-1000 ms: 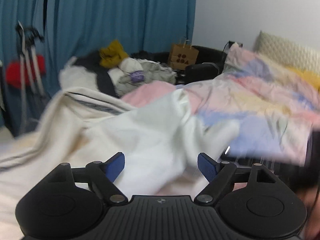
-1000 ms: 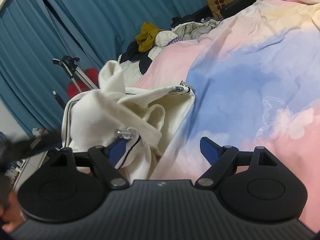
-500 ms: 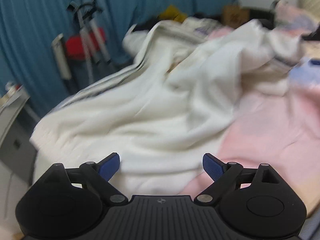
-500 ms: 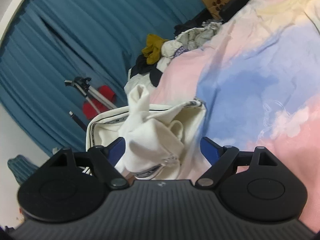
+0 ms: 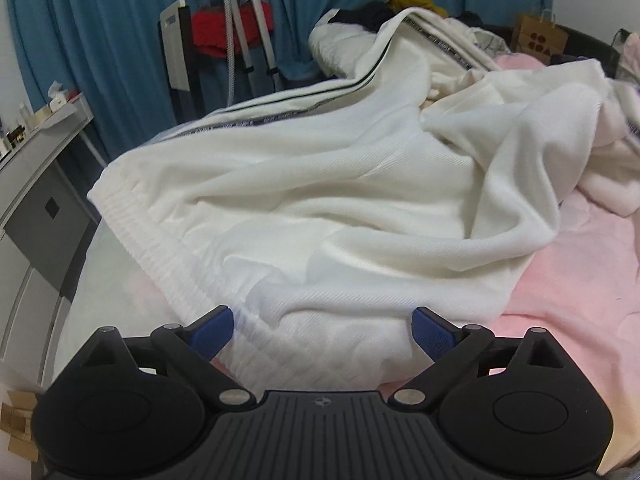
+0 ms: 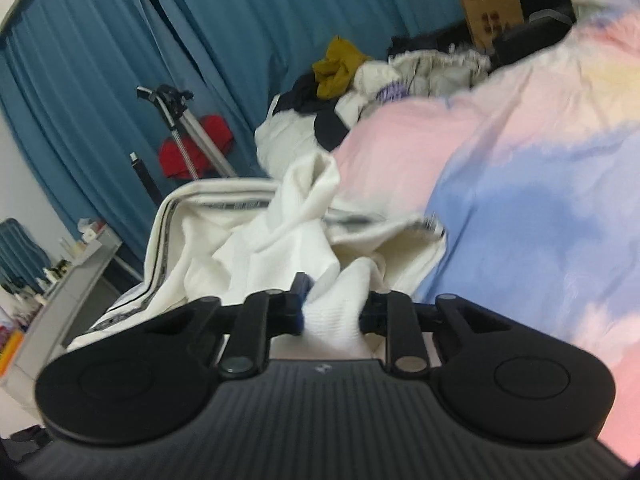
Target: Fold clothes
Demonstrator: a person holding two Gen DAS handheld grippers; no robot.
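Observation:
A white garment (image 5: 320, 200) with a ribbed hem and dark striped trim lies crumpled on the pink bedspread (image 5: 568, 280). My left gripper (image 5: 322, 328) hovers over its near hem, jaws opening wide; the blue pads (image 5: 212, 330) stand apart and do not press the cloth between them. In the right wrist view the same white garment (image 6: 280, 236) bunches up in front. My right gripper (image 6: 332, 308) is closing its jaws on a thick white fold of it, and the cloth bulges out between the fingers.
Blue curtains (image 6: 200, 40) hang behind. A tripod with something red (image 5: 240, 32) stands by them, and a grey desk (image 5: 36, 184) sits at the left. A heap of other clothes (image 6: 360, 76) and a brown paper bag (image 6: 492, 12) lie at the bed's far end.
My left gripper swung left and down over the garment's ribbed hem, jaws widening. My right gripper went from open to closed on a white fold and lifted it a little.

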